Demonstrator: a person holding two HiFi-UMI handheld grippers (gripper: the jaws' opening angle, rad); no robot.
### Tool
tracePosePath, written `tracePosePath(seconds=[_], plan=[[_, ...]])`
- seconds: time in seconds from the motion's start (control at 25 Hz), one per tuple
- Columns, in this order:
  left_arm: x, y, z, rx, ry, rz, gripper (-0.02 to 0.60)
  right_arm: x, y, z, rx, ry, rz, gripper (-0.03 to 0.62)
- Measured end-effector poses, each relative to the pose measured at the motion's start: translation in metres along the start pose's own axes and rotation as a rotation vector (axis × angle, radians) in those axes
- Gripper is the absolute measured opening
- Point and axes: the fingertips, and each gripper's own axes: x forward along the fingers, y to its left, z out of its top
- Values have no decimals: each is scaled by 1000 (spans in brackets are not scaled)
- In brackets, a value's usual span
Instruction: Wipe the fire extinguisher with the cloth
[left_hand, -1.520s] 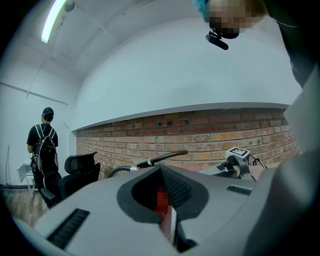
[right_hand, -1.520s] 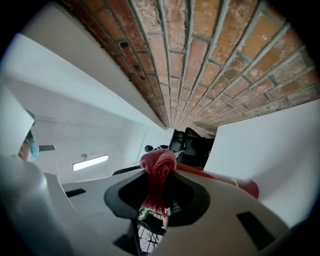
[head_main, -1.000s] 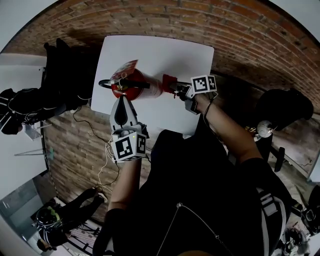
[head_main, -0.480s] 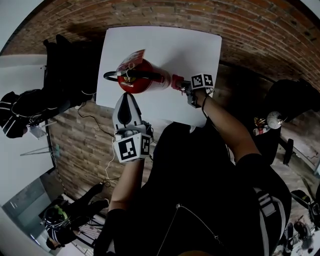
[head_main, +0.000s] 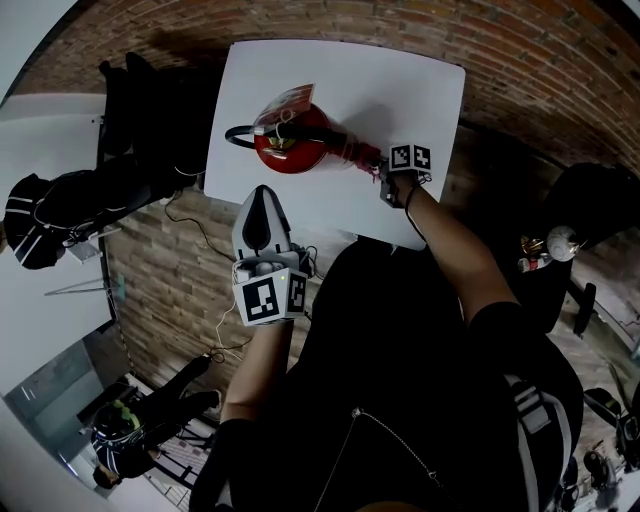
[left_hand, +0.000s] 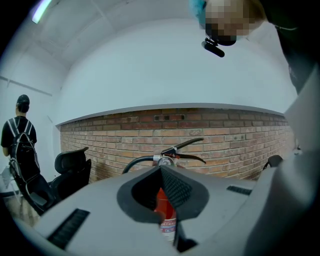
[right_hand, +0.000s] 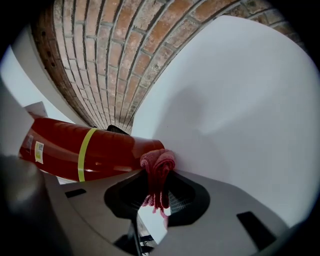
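Fire extinguisher (head_main: 292, 146) stood upright on the white bench (head_main: 400, 80), toward the bench's left half in the head view. Red body, black lever on top, black hose (head_main: 238, 134) curving off to one side. A paper tag (head_main: 286, 104) hung at its neck. A yellow band ringed the cylinder in the right gripper view.

Right hand-held gripper (head_main: 380, 166) was clenched on the cloth (head_main: 362, 152), a pinkish-red bunch. Right gripper view: cloth (right_hand: 158, 170) pinched between the jaws of that hand-held gripper (right_hand: 159, 181), its folded end bulging past the tips and its frayed ends hanging inside the hollow. The folded end touched the extinguisher (right_hand: 90, 150) at the end of the cylinder, close to the bench top (right_hand: 240, 100).

Left hand-held gripper (head_main: 262, 200) was held off the near bench edge, pointing at the extinguisher but apart from it. Left gripper view: the jaws of this hand-held gripper (left_hand: 161, 170) met at the tips with nothing gripped. The extinguisher (left_hand: 161, 201) showed beyond them through the hollow, lever and hose above the tips.

Surroundings: brick wall (left_hand: 100, 135) behind the extinguisher in the left gripper view. A black office chair (left_hand: 72, 167) stood at left. A person with a backpack (left_hand: 17, 137) stood at far left, back turned.
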Motion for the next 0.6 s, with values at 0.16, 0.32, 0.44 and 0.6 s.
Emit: tracePosePath(seconds=[0.16, 0.32, 0.44, 0.6], plan=[[-4, 8, -3, -2, 3, 13, 11, 6, -1, 1, 1, -15, -19, 104], [-8, 11, -3, -4, 4, 21, 11, 6, 2, 0, 9, -11, -20, 104], [-9, 12, -1, -6, -1, 25, 11, 5, 5, 0, 10, -3, -16, 104], [-9, 13, 1, -6, -7, 29, 11, 2, 10, -1, 12, -3, -8, 104]])
